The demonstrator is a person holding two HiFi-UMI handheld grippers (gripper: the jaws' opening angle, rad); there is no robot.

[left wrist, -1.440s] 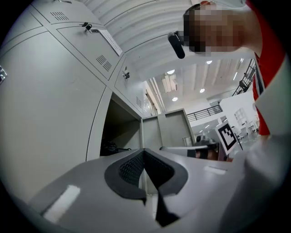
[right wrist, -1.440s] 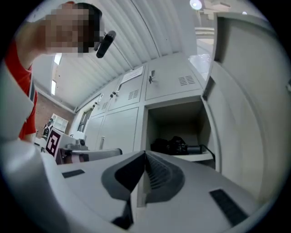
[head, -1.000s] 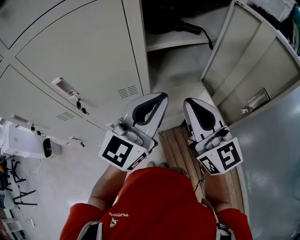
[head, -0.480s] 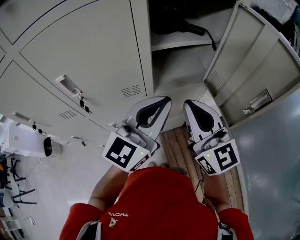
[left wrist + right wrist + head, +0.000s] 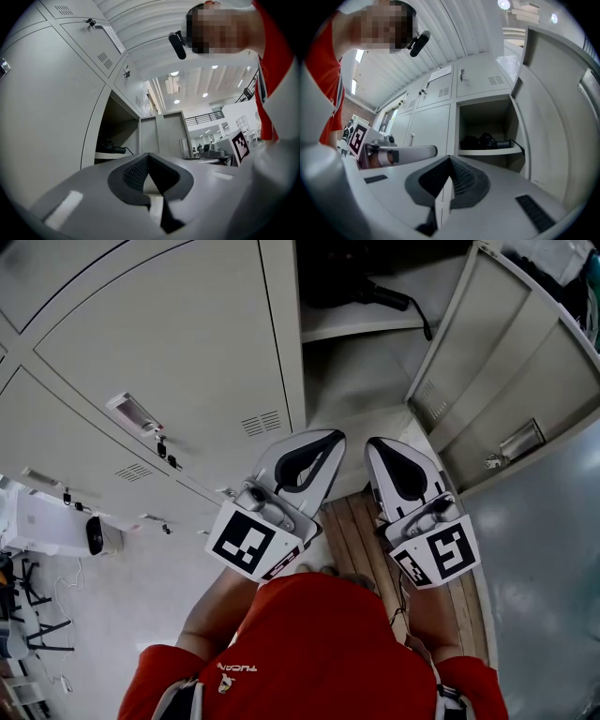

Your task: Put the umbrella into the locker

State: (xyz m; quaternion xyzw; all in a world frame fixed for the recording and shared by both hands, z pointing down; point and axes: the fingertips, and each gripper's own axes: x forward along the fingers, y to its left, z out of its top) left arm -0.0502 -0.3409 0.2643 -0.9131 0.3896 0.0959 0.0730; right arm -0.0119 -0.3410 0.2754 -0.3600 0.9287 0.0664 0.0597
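Hardly anything has shifted since a second ago: we find both grippers in almost the same place before the open locker (image 5: 367, 371), side by side and close together. The left gripper (image 5: 330, 437) and the right gripper (image 5: 375, 442) are alike. Each is a smooth, pale grey shell with a rounded nose, lined inside with black ribbed pads (image 5: 133, 173). Each carries at its rear a marker cube (image 5: 248, 545) printed with black and white squares.

We read both pairs of jaws as brought together at the tips, with nothing caught between them.

The locker is matt grey sheet metal with small louvred vents, and its door (image 5: 511, 362) stands swung out to the right.

The umbrella (image 5: 361, 292) is black, folded and compact. It lies on the upper shelf (image 5: 361, 322) inside the open compartment, with a thin dark strap hanging over the shelf's front edge. We place it ahead of and above both gripper noses, well apart from them and touched by neither.
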